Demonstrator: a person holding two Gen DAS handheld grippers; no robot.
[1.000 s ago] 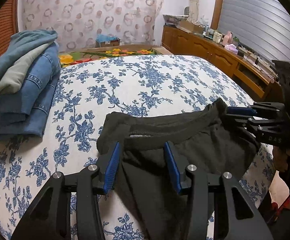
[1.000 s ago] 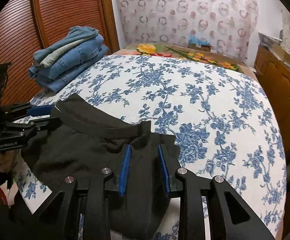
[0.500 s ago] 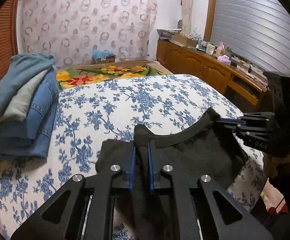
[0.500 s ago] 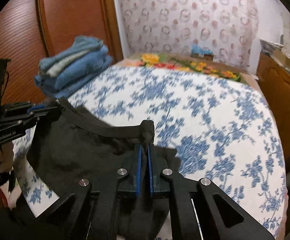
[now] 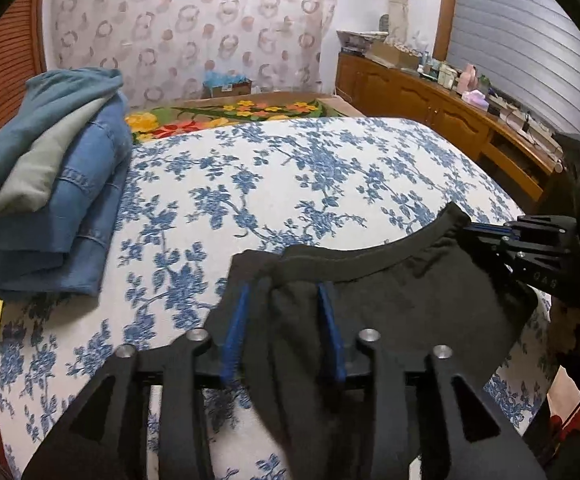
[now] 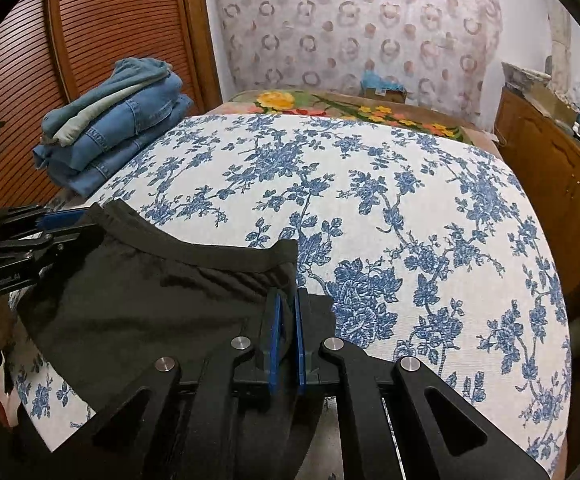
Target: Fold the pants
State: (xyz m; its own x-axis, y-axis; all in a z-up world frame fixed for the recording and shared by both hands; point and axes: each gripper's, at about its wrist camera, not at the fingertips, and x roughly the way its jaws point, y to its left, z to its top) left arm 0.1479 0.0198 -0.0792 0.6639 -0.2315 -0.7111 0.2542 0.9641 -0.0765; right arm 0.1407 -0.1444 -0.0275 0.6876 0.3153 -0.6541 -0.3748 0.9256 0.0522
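The pants [image 5: 390,304] are black, plain, with no pattern. The bed cover [image 5: 290,184] is white with blue flowers and leaves printed all over. Beyond it lies a blanket [image 5: 241,114] with yellow, orange and red flowers on green. The folded pile [image 5: 49,184] holds blue denim, one teal piece and one pale grey-green piece. The curtain [image 6: 350,24] is pale with pink-brown rings and dots. Both grippers, left gripper [image 5: 285,328] and right gripper [image 6: 286,332], are black with blue pads. The cupboards [image 5: 430,108] are orange-brown wood.
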